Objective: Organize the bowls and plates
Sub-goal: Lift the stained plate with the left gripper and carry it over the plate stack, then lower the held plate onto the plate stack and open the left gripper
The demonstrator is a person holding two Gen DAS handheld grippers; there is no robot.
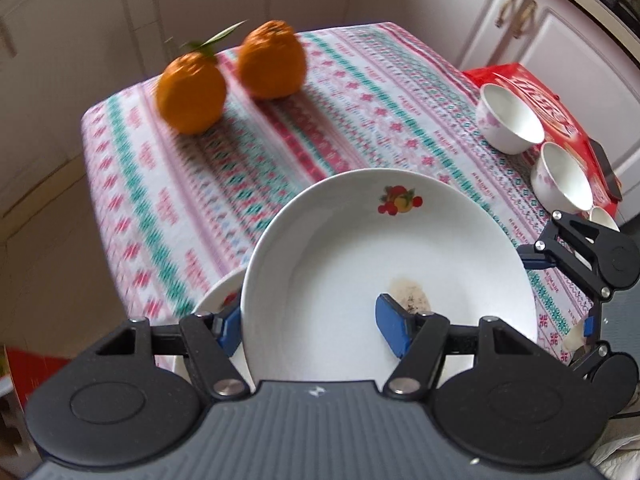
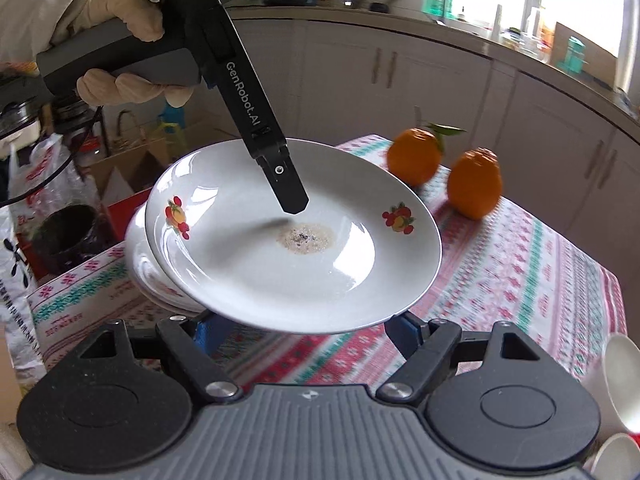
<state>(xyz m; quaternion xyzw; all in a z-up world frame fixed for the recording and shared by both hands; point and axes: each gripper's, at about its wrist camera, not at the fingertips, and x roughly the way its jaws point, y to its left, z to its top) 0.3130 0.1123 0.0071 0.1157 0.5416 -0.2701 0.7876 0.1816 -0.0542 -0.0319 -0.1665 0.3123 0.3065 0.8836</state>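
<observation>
A white plate point(image 1: 400, 256) with fruit decals and a brown stain is held tilted above the patterned tablecloth point(image 1: 280, 128). My left gripper point(image 1: 308, 330) is shut on its rim, one blue pad inside the plate and one under it. The same plate point(image 2: 280, 248) shows in the right wrist view, with the left gripper's finger point(image 2: 288, 184) reaching into it. A second plate point(image 2: 140, 264) lies just below it on the left. My right gripper point(image 2: 304, 330) is open, its jaws low under the plate's near edge. Two small white bowls point(image 1: 510, 118) point(image 1: 562, 178) stand at the right.
Two oranges point(image 1: 192, 92) point(image 1: 272, 64) sit at the table's far edge. A red box point(image 1: 552, 96) lies behind the bowls. More white bowls point(image 2: 620, 380) are at the right gripper's right. Kitchen cabinets point(image 2: 440, 80) surround the table.
</observation>
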